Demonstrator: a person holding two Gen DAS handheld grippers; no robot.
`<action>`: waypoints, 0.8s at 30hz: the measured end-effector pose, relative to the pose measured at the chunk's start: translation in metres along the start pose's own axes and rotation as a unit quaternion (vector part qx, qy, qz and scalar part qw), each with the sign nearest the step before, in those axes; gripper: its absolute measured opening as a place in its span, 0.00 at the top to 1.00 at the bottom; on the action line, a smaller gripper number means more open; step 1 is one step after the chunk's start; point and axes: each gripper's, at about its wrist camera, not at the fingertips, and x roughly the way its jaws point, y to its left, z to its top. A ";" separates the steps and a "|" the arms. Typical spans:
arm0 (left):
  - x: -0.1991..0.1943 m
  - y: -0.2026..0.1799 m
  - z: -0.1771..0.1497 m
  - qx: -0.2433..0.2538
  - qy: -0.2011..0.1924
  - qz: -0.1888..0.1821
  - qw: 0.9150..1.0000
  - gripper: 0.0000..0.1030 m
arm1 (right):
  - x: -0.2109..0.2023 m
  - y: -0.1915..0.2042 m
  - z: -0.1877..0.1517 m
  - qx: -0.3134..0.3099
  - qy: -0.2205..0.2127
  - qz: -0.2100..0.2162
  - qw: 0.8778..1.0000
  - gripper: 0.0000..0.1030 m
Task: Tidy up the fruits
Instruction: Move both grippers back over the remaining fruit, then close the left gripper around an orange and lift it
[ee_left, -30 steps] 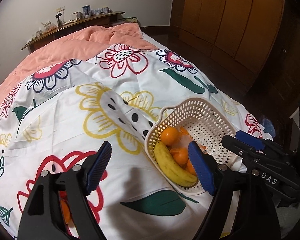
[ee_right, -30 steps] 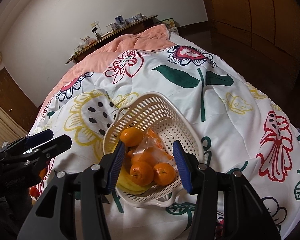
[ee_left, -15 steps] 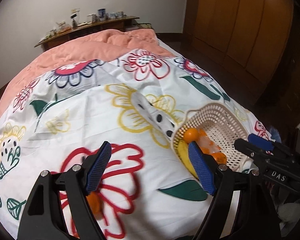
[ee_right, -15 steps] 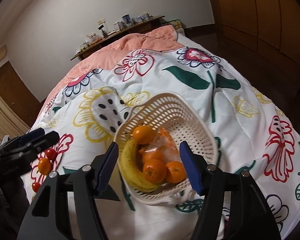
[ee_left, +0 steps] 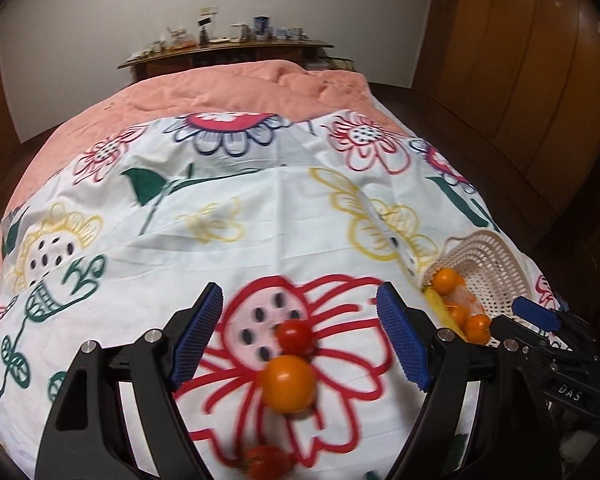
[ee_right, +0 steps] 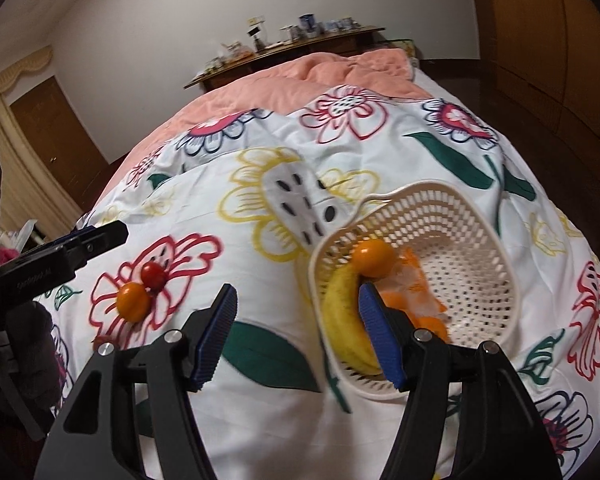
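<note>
My left claw (ee_left: 300,340) has two black angular plastic arms, each tipped with a blue ribbed pad (ee_left: 198,338) and each carrying a round silver screw head (ee_left: 153,335) near the joint. My right claw (ee_right: 298,334) is built the same way: black arms with triangular cut-outs, blue ribbed pads (ee_right: 216,334), silver screws (ee_right: 173,335). Seen from the left camera, the side of my right claw bears white letters reading "DAS" (ee_left: 569,392). From the right camera, my left claw's side shows small white lettering too blurred to read. The hand (ee_right: 36,344) on it wears a dark glove.
</note>
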 end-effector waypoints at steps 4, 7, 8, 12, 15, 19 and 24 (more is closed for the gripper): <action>-0.007 0.023 -0.006 -0.019 0.000 0.008 1.000 0.22 | 0.004 0.014 -0.001 -0.009 0.011 0.014 1.000 0.38; -0.008 0.034 -0.012 -0.031 0.004 0.011 0.999 0.22 | 0.005 0.025 -0.002 -0.022 0.014 0.016 1.000 0.38; -0.008 0.036 -0.014 -0.034 0.006 0.009 0.999 0.22 | 0.004 0.027 -0.002 -0.025 0.015 0.017 0.999 0.38; -0.004 0.041 -0.026 -0.039 0.024 -0.012 0.999 0.22 | 0.005 0.037 -0.004 -0.037 0.018 0.018 0.999 0.38; 0.004 0.039 -0.037 -0.039 0.044 -0.028 0.998 0.22 | 0.007 0.040 -0.005 -0.040 0.021 0.018 0.999 0.38; 0.010 0.031 -0.047 -0.026 0.055 -0.037 0.997 0.23 | 0.008 0.041 -0.005 -0.040 0.023 0.017 0.999 0.38; 0.017 0.023 -0.050 -0.010 0.064 -0.046 0.997 0.41 | 0.009 0.040 -0.006 -0.037 0.024 0.018 0.999 0.37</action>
